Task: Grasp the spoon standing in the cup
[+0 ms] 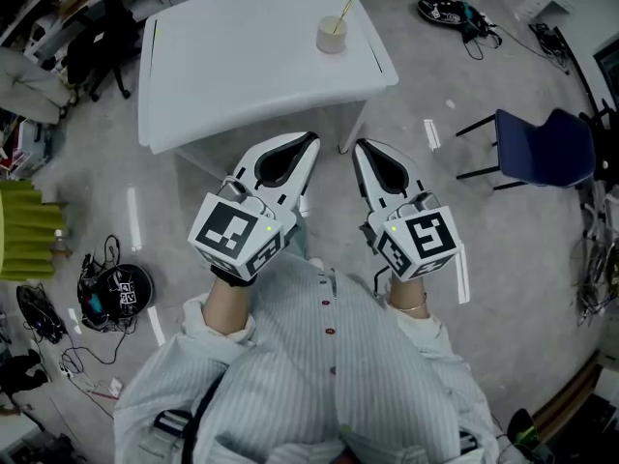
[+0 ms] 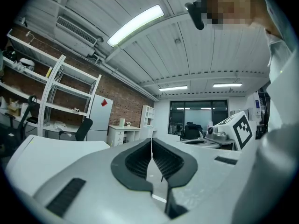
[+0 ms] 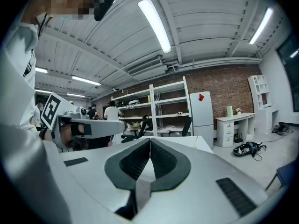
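A pale cup (image 1: 332, 37) stands near the far right corner of the white table (image 1: 242, 66), and a light spoon (image 1: 343, 12) leans out of it toward the right. Both grippers are held side by side in front of the person's chest, short of the table's near edge and well away from the cup. My left gripper (image 1: 309, 143) is shut, its dark pads meeting tip to tip with nothing between them (image 2: 151, 143). My right gripper (image 1: 360, 149) is likewise shut and empty (image 3: 150, 144). Both gripper views point up at the ceiling and room; neither shows the cup.
A blue chair (image 1: 542, 148) stands to the right of the table. Dark shoes (image 1: 447, 10) and cables lie on the floor at the back right. A black headset with cords (image 1: 114, 294) and a green object (image 1: 21, 230) are on the left.
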### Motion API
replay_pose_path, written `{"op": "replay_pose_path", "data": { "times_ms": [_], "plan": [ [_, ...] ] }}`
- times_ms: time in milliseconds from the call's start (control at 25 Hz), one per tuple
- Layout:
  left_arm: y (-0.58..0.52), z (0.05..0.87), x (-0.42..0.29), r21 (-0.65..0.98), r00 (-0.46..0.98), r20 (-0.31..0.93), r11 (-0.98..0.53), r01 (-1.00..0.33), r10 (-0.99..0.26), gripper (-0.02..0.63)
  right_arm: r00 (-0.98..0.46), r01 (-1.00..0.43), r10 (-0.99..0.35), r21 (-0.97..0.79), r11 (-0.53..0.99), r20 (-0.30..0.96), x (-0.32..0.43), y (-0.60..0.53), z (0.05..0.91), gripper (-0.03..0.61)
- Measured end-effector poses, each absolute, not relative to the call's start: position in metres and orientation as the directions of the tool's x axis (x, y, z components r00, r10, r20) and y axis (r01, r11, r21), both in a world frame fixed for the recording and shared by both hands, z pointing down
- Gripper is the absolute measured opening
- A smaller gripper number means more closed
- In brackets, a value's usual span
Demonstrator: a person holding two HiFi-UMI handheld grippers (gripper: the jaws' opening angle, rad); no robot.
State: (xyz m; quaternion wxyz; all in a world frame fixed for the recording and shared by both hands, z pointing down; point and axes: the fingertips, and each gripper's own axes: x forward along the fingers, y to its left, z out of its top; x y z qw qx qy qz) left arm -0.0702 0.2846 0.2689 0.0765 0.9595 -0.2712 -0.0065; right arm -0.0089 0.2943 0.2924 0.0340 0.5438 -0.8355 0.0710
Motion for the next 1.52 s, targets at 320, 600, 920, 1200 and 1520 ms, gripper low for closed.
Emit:
{"op": "replay_pose_path", "data": {
  "times_ms": [320, 600, 920, 1200, 1520],
  "plan": [
    [0.172, 0.271, -0.061, 0.159, 0.867, 0.048, -0.853, -0.496, -0.495, 0.014, -0.388, -0.921, -0.908, -0.084, 0.379, 0.159, -0.005, 0.187, 0.295, 0.009],
    [0.095, 0.277, -0.063, 0.164, 0.885, 0.055, -0.870, -0.465, -0.463, 0.014, -0.346, -0.938, -0.923, -0.082, 0.336, 0.168, -0.004, 0.112, 0.298, 0.009],
    [0.045, 0.289, -0.063, 0.169, 0.906, 0.076, -0.890, -0.423, -0.416, 0.014, -0.272, -0.961, -0.946, -0.097, 0.258, 0.178, 0.007, 0.064, 0.307, 0.009],
    [0.012, 0.309, -0.053, 0.205, 0.901, 0.111, -0.878, -0.433, -0.419, 0.014, -0.257, -0.964, -0.940, -0.123, 0.235, 0.225, 0.027, 0.033, 0.326, 0.009],
    [-0.044, 0.317, -0.029, 0.212, 0.864, 0.121, -0.838, -0.503, -0.488, 0.014, -0.312, -0.949, -0.920, -0.128, 0.288, 0.236, 0.060, -0.027, 0.333, 0.009]
  ]
}}
